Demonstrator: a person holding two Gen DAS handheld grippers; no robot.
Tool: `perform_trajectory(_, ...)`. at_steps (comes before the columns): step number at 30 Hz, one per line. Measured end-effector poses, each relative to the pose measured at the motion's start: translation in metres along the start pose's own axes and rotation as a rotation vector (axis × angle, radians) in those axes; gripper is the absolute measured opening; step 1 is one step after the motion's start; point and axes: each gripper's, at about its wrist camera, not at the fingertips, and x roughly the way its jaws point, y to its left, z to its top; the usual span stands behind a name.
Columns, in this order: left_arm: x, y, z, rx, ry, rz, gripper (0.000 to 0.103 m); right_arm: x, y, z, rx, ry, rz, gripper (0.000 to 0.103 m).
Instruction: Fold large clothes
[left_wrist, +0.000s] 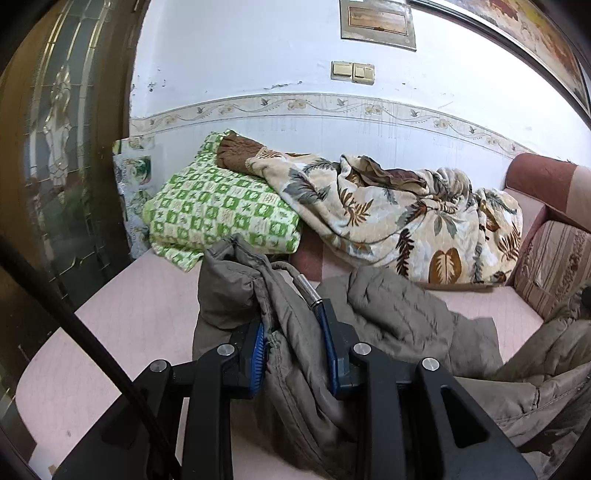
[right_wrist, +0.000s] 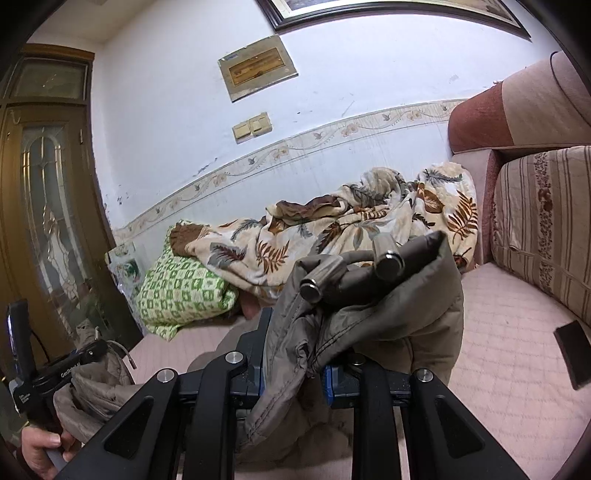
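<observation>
An olive-grey padded jacket (left_wrist: 399, 314) lies partly on the pink sofa seat (left_wrist: 129, 314). My left gripper (left_wrist: 295, 350) is shut on a bunched edge of it, which hangs lifted between the blue pads (left_wrist: 258, 354). A metal-tipped drawstring (left_wrist: 308, 291) sticks out beside the right finger. In the right wrist view my right gripper (right_wrist: 293, 376) is shut on another lifted part of the jacket (right_wrist: 388, 325), with two metal cord ends (right_wrist: 314, 288) on top. The left gripper (right_wrist: 85, 354) shows at lower left, held by a hand (right_wrist: 40, 446), with jacket fabric hanging from it.
A folded green checked blanket (left_wrist: 218, 214) and a crumpled leaf-patterned blanket (left_wrist: 406, 218) lie at the back against the white wall. A striped back cushion (right_wrist: 543, 229) stands on the right. A wooden glazed door (right_wrist: 48, 206) is on the left. A dark flat object (right_wrist: 570, 354) lies on the seat.
</observation>
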Motion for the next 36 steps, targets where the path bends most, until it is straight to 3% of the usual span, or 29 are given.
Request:
perform_trajectory(4,0.042,-0.012,0.028,-0.015,0.025,-0.008,0.029,0.038,-0.014,0.016,0.038,0.035,-0.009,0.023)
perform_trajectory(7,0.078,-0.018,0.046,-0.019,0.050,-0.001,0.038,0.074,-0.025,0.025,0.050,0.073,-0.022,0.023)
perform_trajectory(9,0.105,-0.019,0.056,-0.027,0.081,-0.001,0.066,0.097,-0.034,0.029,0.075,0.105,-0.024,0.023)
perform_trajectory(11,0.129,-0.015,0.065,-0.035,0.110,0.025,0.077,0.122,-0.043,0.029,0.107,0.145,-0.024,0.023)
perform_trajectory(17,0.170,0.020,0.079,-0.092,0.169,0.064,0.077,0.190,-0.067,0.023,0.176,0.229,-0.069,0.023)
perform_trajectory(23,0.172,0.046,0.083,-0.112,0.164,0.076,0.077,0.250,-0.090,0.017,0.232,0.322,-0.122,0.026)
perform_trajectory(25,0.171,0.045,0.080,-0.101,0.166,0.056,0.077,0.269,-0.101,0.013,0.275,0.371,-0.116,0.039)
perform_trajectory(28,0.167,0.034,0.073,-0.079,0.178,0.005,0.077,0.300,-0.124,0.007,0.390,0.539,-0.106,0.052)
perform_trajectory(29,0.166,0.027,0.070,-0.066,0.187,-0.019,0.077,0.300,-0.129,0.008,0.421,0.543,-0.085,0.060)
perform_trajectory(32,0.162,0.005,0.059,-0.021,0.202,-0.080,0.077,0.278,-0.136,0.017,0.448,0.467,-0.018,0.082)
perform_trajectory(36,0.160,-0.028,0.042,0.037,0.231,-0.169,0.077,0.237,-0.130,0.035,0.380,0.344,0.014,0.087)
